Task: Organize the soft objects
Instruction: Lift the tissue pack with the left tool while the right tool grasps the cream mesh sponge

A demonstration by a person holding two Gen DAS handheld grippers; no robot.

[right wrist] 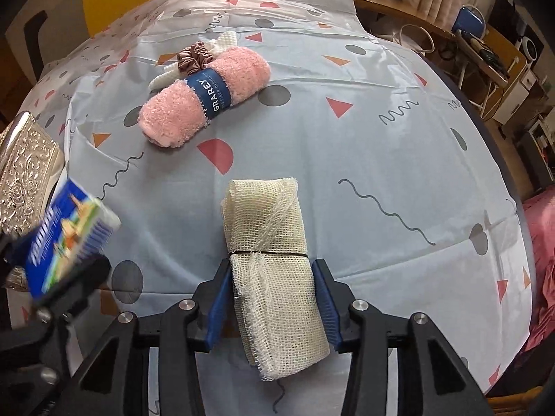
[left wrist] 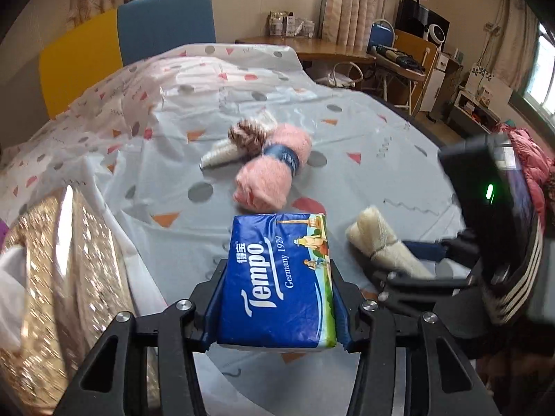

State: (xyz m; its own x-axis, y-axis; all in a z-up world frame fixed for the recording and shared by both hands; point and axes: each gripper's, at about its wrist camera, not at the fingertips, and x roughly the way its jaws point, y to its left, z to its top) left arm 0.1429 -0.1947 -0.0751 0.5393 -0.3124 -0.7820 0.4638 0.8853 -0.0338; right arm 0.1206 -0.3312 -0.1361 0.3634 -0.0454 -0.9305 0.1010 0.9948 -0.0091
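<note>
My left gripper is shut on a blue Tempo tissue pack and holds it above the table; the pack also shows at the left of the right wrist view. My right gripper is shut on a rolled cream mesh cloth, which also shows in the left wrist view. A rolled pink towel with a blue band lies farther back on the table, also in the left wrist view. A brown scrunchie and a white knitted piece lie behind it.
An embossed gold box stands at the left, also in the right wrist view. The tablecloth is pale with coloured shapes. Yellow and blue chair backs stand behind the table. A desk and shelves stand at the right.
</note>
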